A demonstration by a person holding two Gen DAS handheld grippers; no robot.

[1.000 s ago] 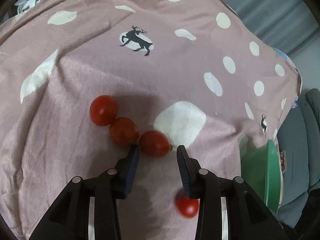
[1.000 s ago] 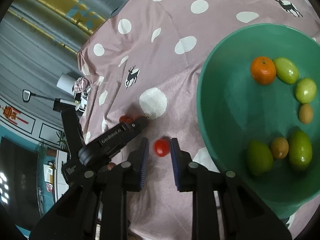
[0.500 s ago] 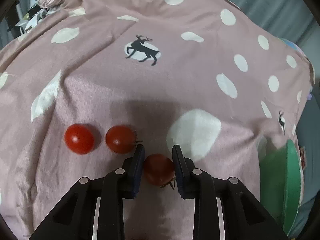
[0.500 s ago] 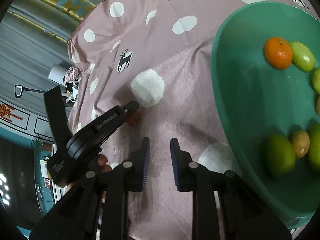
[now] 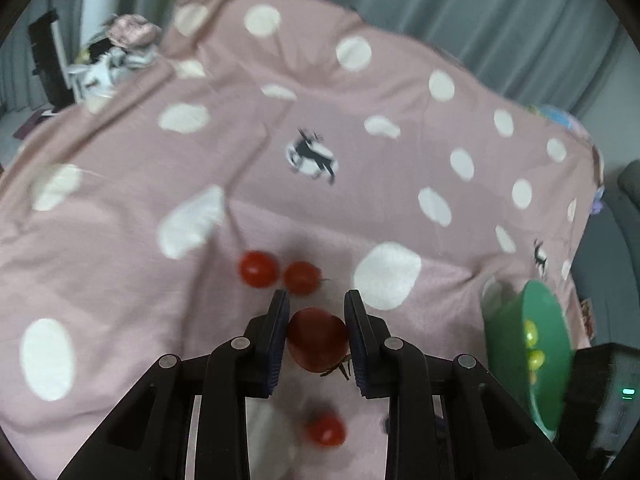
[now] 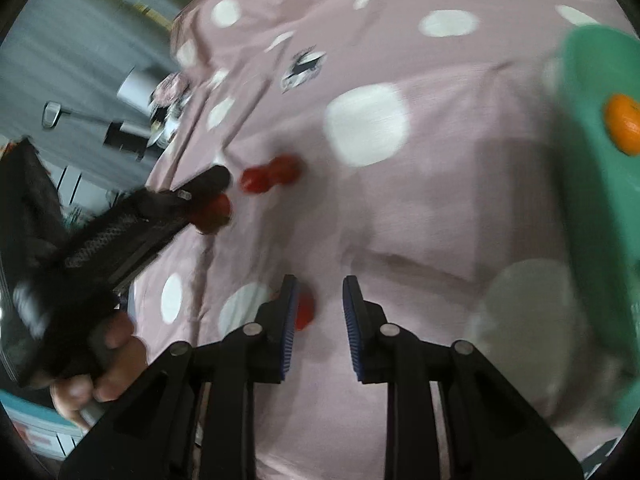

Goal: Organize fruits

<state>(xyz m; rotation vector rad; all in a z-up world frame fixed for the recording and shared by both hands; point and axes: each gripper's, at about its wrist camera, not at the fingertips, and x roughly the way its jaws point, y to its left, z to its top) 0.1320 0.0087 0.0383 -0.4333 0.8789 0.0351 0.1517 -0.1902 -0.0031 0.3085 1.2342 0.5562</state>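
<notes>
My left gripper (image 5: 316, 312) is shut on a red tomato (image 5: 318, 338) and holds it above the pink dotted cloth (image 5: 360, 128). Two more tomatoes (image 5: 258, 269) (image 5: 302, 278) lie side by side on the cloth just beyond it, and another tomato (image 5: 326, 430) lies below it. My right gripper (image 6: 319, 300) is open and empty; that loose tomato (image 6: 305, 310) sits by its left finger. The left gripper with its tomato (image 6: 212, 208) shows at the left in the right wrist view. The green bowl (image 5: 520, 356) (image 6: 592, 128) holds an orange (image 6: 623, 124) and green fruits.
Clutter, a white cup (image 6: 134, 86) and a black stand (image 5: 48, 64) sit past the cloth's far left edge. A dark device with a green light (image 5: 616, 396) stands by the bowl. Grey curtains hang behind.
My left gripper has closed on the tomato and lifted it off the cloth. My right gripper has swung left, away from the bowl, toward the loose tomato.
</notes>
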